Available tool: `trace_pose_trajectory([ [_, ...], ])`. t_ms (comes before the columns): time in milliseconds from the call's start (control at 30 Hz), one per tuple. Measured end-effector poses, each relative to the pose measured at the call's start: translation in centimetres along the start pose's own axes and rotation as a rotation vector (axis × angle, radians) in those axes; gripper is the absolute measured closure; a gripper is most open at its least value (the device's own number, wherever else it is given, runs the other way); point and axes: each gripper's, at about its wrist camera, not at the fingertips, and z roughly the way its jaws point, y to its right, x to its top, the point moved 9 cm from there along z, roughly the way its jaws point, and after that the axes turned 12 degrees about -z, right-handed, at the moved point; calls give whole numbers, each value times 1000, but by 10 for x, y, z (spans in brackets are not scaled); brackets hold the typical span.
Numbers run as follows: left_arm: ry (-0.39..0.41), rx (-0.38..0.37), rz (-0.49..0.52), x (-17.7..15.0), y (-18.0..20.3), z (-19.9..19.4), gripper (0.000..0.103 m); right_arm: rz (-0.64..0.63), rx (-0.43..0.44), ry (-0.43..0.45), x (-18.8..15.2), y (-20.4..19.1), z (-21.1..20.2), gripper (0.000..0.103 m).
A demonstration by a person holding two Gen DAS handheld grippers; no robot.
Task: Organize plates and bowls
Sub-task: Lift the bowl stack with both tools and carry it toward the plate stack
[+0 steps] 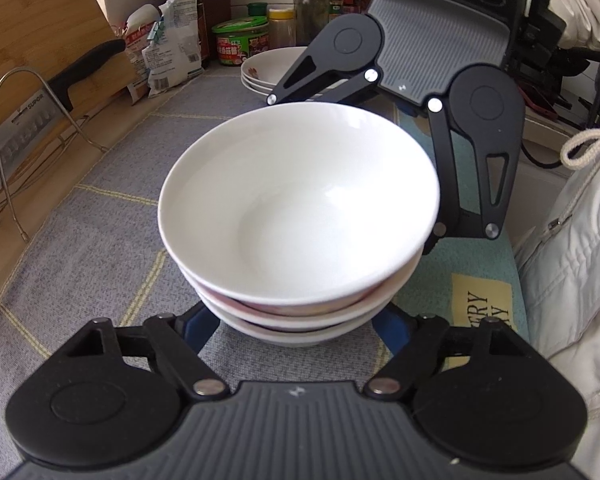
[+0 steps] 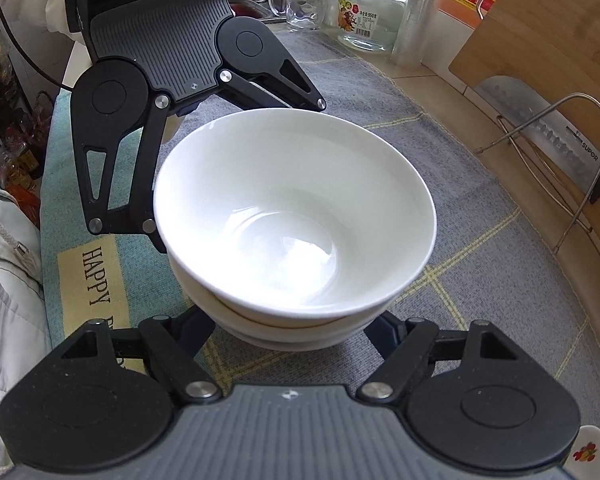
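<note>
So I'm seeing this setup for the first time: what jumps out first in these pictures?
A stack of white bowls stands mid-frame on the grey checked cloth, with the left gripper and the right gripper closed against its lower bowls from opposite sides. Behind it in the left wrist view sit stacked plates. A cleaver leans in a wire rack beside the cutting board.

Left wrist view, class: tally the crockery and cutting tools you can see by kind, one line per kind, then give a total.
Bowls: 3, stacked between the grippers
Plates: 3, stacked at the back, as far as the rims show
Knife: 1
Cutting board: 1
Total: 8
</note>
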Motion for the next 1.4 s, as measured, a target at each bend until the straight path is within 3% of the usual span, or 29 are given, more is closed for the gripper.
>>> trace_pose_trajectory([
  [767,-14,39,-22,21,10,-1,21,-6,12,18,-2,3,-23,20],
  [1400,12,85,-38,63,26,27,21,-55,9,27,-37,26,-62,20],
])
